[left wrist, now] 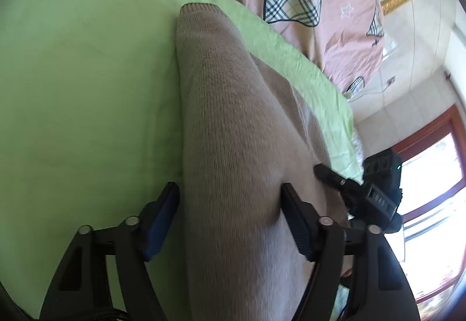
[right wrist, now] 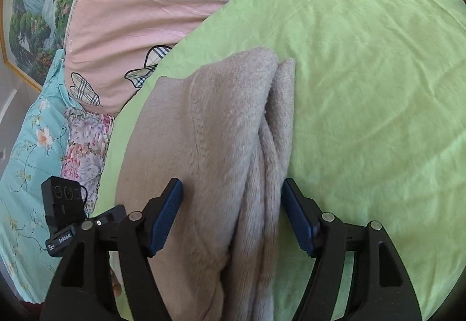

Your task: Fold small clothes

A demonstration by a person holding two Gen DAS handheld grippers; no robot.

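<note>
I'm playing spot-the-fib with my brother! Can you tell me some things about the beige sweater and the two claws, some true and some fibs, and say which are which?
1. The beige sweater lies on a green sheet. True.
2. The left claw has the sweater between its two fingers. True.
3. The right claw is far from the sweater, over bare sheet. False: the sweater's folds run right between its fingers too.
4. The blanket behind the green sheet is plain blue. False: it is pink with checked heart shapes.
5. From the left claw's camera you can see the other claw beside the sweater. True.
</note>
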